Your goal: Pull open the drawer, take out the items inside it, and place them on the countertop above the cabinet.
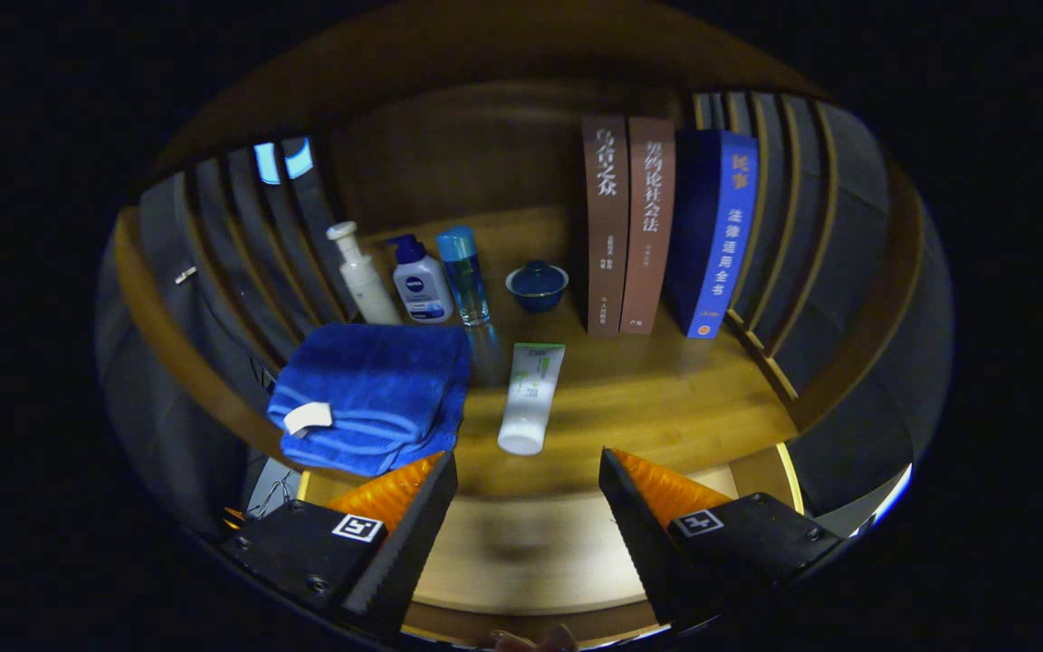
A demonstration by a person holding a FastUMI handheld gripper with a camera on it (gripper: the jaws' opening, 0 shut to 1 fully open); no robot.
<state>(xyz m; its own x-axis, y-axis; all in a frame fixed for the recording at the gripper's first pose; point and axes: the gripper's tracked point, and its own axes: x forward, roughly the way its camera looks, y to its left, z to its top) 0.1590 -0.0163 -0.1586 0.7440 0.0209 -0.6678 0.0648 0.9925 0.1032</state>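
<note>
My gripper (526,460) is open with nothing between its fingers, held just in front of the wooden countertop (666,398). On the countertop lies a folded blue towel (377,389) just beyond the left finger. A white tube with green print (531,394) lies cap toward me, straight ahead between the fingers. Below the countertop's front edge, the pale wooden inside of the drawer (521,552) shows between and under the fingers.
Further back stand a white pump bottle (363,276), a white bottle with a blue pump (420,281), a clear blue bottle (465,276) and a blue lidded cup (537,285). Three upright books (648,226) stand at the back right. Slatted wooden side walls close both sides.
</note>
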